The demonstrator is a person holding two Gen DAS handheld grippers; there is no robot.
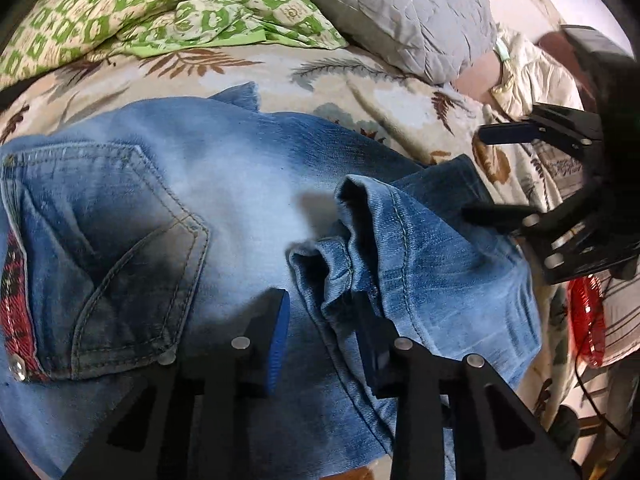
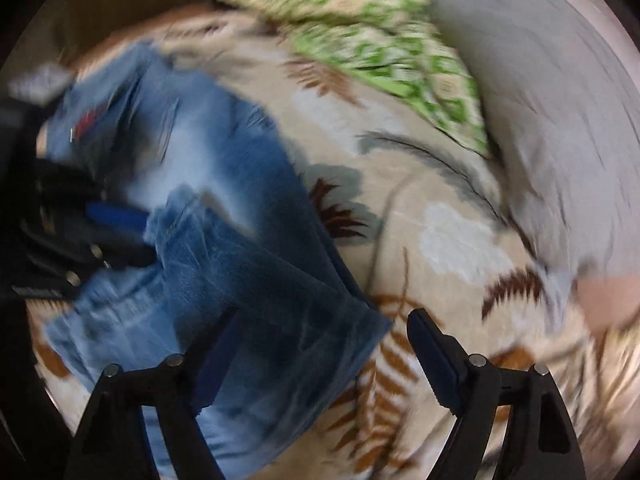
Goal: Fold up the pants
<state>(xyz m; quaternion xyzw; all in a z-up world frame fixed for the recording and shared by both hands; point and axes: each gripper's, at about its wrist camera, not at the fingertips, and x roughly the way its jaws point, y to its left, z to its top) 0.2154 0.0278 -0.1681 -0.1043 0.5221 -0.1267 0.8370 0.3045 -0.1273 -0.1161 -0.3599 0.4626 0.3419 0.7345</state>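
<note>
Two tongs over folded jeans on the bed

Two tongs work above a pair of faded blue jeans [image 1: 224, 208] that lies on a bed spread with a leaf-patterned blanket [image 1: 360, 80]. The left tongs [image 1: 324, 312] point down at the denim, their fingers part-way together around a bunched leg hem [image 1: 340, 264]; the right-hand finger sits against the folds, the left-hand one with its blue pad [image 1: 278, 340] stands just clear of the cloth, so a firm clamp cannot be told. A back pocket [image 1: 132, 248] lies to the left of these tongs, with a strip of red plaid lining [image 1: 14, 320] beyond it.

The right tongs [image 2: 320, 344] are wide apart and hold nothing. Their view is smeared by blur. Below them the corner of a folded leg lies partly between the fingers, the left one over denim, the right one over bare blanket.

Beyond both tongs a green checked quilt [image 1: 160, 12] and a grey pillow [image 1: 380, 12] rest at the far side of the bed.
</note>
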